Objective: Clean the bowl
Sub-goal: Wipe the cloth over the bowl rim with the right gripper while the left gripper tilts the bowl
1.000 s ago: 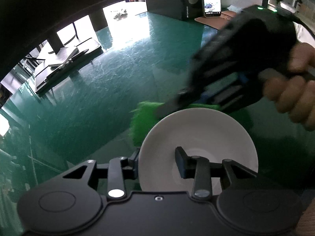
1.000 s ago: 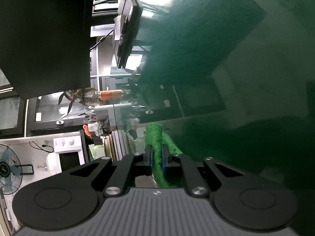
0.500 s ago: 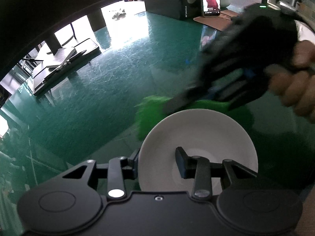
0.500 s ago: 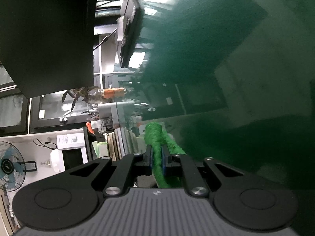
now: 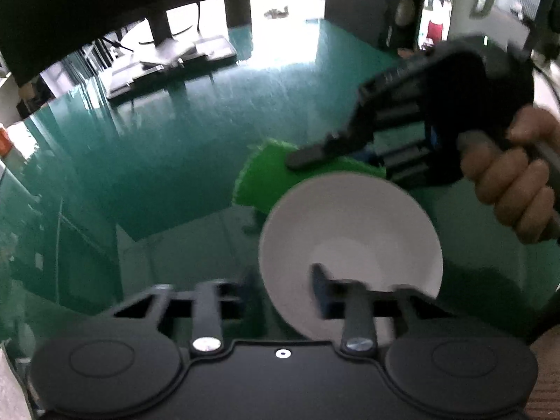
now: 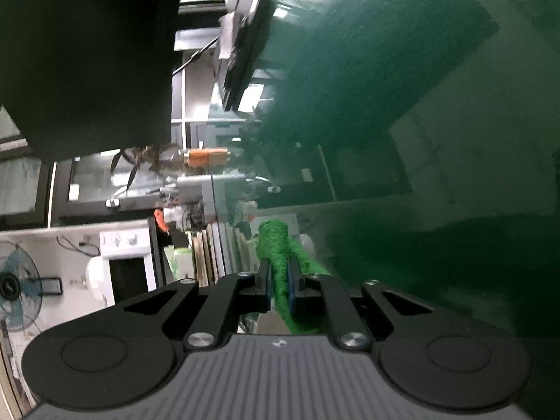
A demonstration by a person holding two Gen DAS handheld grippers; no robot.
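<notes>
In the left wrist view my left gripper point(image 5: 283, 283) is shut on the rim of a white bowl point(image 5: 350, 241), one finger inside and one outside, holding it over the green table. My right gripper point(image 5: 315, 157) reaches in from the right just behind the bowl, shut on a green cloth point(image 5: 266, 178) that hangs beyond the bowl's far rim. In the right wrist view the right gripper point(image 6: 278, 276) pinches the green cloth point(image 6: 276, 245) between its blue pads; the bowl is out of that view.
A glossy green table point(image 5: 175, 161) spreads around. A dark stand point(image 5: 168, 59) sits at its far left edge. A phone point(image 5: 434, 24) and dark boxes stand at the far right. Shelves and a white appliance point(image 6: 122, 266) show sideways in the right wrist view.
The left gripper and bowl have shifted and turned, so the background swung right. The right gripper with the cloth stays behind the bowl's far rim, moved slightly.
</notes>
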